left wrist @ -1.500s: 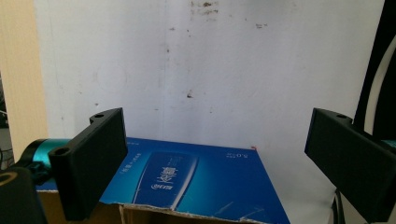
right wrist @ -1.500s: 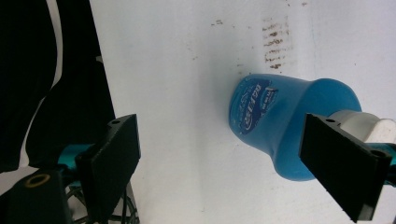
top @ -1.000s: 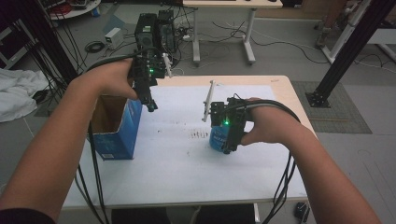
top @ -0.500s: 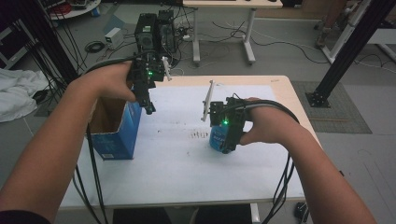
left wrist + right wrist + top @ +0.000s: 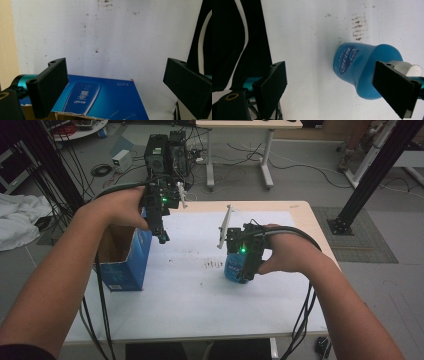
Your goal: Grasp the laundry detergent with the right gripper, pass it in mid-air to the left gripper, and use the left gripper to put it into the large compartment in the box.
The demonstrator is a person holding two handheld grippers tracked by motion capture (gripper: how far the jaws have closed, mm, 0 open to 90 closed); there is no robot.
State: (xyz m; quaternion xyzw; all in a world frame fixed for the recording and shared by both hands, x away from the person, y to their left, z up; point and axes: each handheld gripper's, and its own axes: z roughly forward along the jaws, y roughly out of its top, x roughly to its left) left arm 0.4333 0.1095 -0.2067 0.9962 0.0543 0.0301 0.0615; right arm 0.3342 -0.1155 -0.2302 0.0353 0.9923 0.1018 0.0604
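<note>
— What is your right gripper (image 5: 329, 85) doing now?

— Its jaws stand wide apart and hold nothing. The blue bottle (image 5: 364, 70) stands on the white table cover (image 5: 307, 30), just beside one jaw, not between them. I think I am lining up to take it.

— And the left gripper (image 5: 115, 85)?

— Also spread apart and empty, hanging above the blue carton (image 5: 125, 265), which is well to the left of the bottle, open side up, I guess to receive it.

— Any writing?

— White letters on the bottle label, too blurred to read. The carton shows small print, also unreadable.

Bottle (image 5: 362, 72) glossy blue plastic; box (image 5: 105, 100) smooth printed cardboard.
</note>
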